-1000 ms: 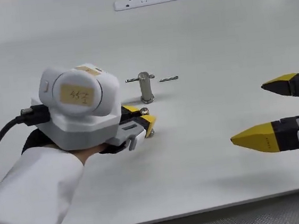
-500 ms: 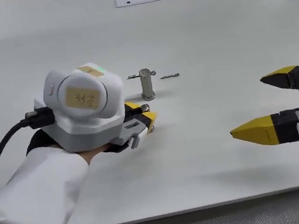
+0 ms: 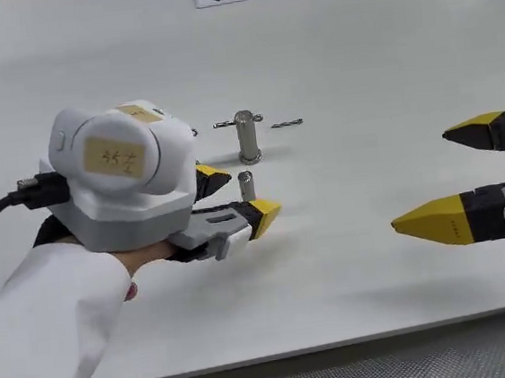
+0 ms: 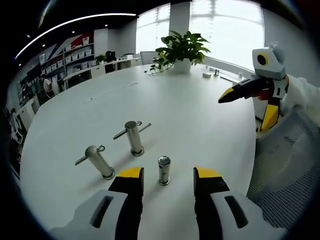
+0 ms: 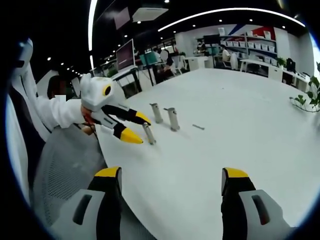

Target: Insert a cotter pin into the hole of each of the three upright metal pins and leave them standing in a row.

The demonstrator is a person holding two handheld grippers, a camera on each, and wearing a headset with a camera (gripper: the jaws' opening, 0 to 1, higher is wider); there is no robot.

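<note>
Three metal pins [image 4: 134,137] stand on the table [image 4: 200,110]; left gripper [image 4: 168,175] jaws apart around the bare pin [image 4: 164,169]; right gripper [image 5: 171,173] jaws apart, empty

Three upright metal pins [image 4: 134,138], one bare

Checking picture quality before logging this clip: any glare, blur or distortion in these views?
Head view: even, soft light, sharp, faint shadow under the right gripper. Left gripper view: fisheye bend, windows blown out behind the plant. Right gripper view: fisheye bend, dim ceiling, light strip curved.
</note>
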